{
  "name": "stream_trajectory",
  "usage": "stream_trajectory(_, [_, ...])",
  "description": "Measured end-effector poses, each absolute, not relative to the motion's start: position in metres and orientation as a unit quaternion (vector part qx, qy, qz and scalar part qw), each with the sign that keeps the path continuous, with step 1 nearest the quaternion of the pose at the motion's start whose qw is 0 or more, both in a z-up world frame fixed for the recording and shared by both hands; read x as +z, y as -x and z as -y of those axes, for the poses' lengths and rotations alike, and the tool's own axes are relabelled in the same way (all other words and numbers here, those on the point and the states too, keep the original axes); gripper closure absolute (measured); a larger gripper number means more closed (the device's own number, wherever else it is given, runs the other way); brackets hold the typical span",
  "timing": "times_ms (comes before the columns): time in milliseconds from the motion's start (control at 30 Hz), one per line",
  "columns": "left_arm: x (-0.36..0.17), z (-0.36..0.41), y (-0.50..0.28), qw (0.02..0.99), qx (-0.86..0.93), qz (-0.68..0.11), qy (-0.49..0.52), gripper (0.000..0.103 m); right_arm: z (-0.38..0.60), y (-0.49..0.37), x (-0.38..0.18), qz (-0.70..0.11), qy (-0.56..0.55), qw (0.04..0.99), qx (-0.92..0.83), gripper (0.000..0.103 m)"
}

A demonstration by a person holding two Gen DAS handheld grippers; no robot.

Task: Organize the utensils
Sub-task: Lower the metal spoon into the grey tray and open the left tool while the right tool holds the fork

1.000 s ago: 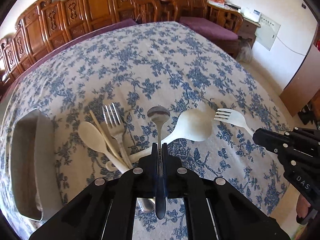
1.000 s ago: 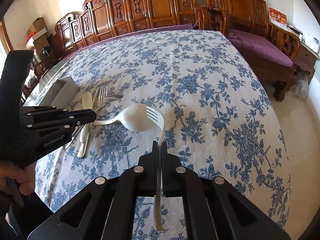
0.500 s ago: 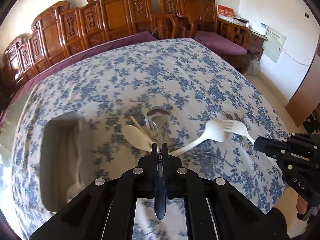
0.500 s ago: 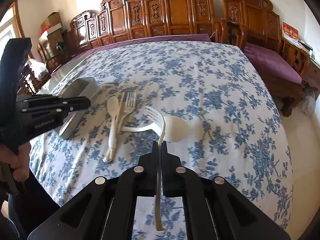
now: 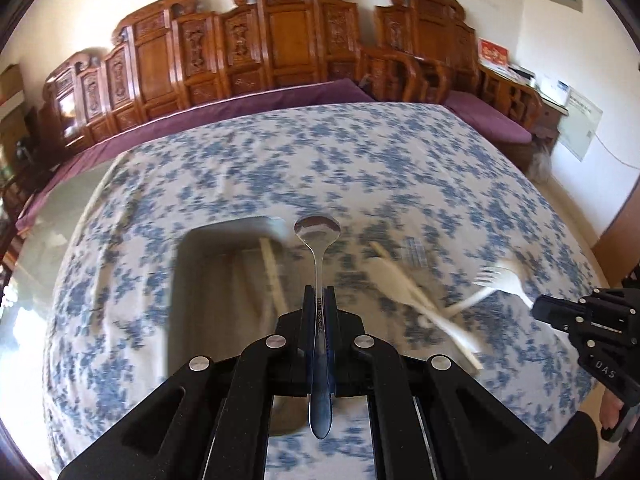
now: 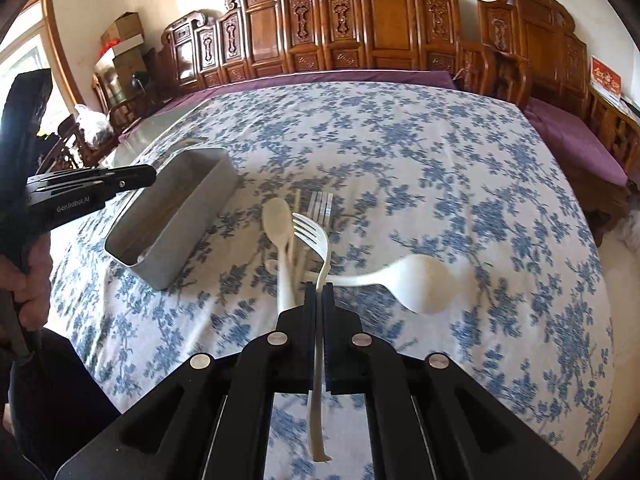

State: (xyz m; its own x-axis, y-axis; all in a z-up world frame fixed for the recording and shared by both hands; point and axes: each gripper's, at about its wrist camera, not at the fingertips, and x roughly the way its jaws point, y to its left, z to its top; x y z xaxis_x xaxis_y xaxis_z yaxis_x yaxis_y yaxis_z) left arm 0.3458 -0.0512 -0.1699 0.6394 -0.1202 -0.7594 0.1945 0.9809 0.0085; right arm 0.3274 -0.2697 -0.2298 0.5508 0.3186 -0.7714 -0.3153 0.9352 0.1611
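Observation:
My left gripper (image 5: 319,290) is shut on a metal spoon (image 5: 317,232) and holds it above the right edge of the grey metal box (image 5: 224,280). In the right wrist view the left gripper (image 6: 148,176) is over the box (image 6: 188,216). My right gripper (image 6: 317,286) is shut on a white plastic fork (image 6: 310,230), held above the table. It also shows in the left wrist view (image 5: 538,310), with the fork (image 5: 500,278). On the cloth lie a cream spoon (image 6: 278,220), a metal fork (image 6: 322,204), a chopstick and a large white spoon (image 6: 420,284).
The table has a blue floral cloth (image 6: 400,152). Carved wooden chairs (image 6: 360,28) with purple cushions line the far and right sides. The box holds some pale utensils, blurred. Cardboard boxes (image 6: 124,36) stand at the far left.
My left gripper has swung left with the metal spoon, from over the utensil pile to over the box. My right gripper has moved left with the white fork, nearer the pile.

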Motion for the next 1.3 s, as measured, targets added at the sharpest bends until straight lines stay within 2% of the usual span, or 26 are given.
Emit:
stream_trajectory(233, [-0.182, 0.001, -0.351, 0.907, -0.065, -0.415, -0.031, 0.1, 0.236, -0.342, -0.239, -0.445, 0.011, 0.873, 0.197, 0.099])
stream_trajectory(433, [-0.212, -0.022, -0.361, 0.895, -0.058, -0.442, -0.021, 0.1, 0.211, -0.351, -0.243, -0.449, 0.011, 0.868, 0.21, 0.099])
stream_trajectory(633, [-0.231, -0.026, -0.367, 0.885, -0.064, -0.461, -0.018, 0.1, 0.193, -0.356, -0.241, -0.448, 0.027, 0.867, 0.218, 0.099])
stream_trajectory(1300, [-0.244, -0.006, -0.401, 0.875, -0.068, -0.48, -0.003, 0.099, 0.185, -0.36, -0.224, -0.445, 0.039, 0.868, 0.216, 0.099])
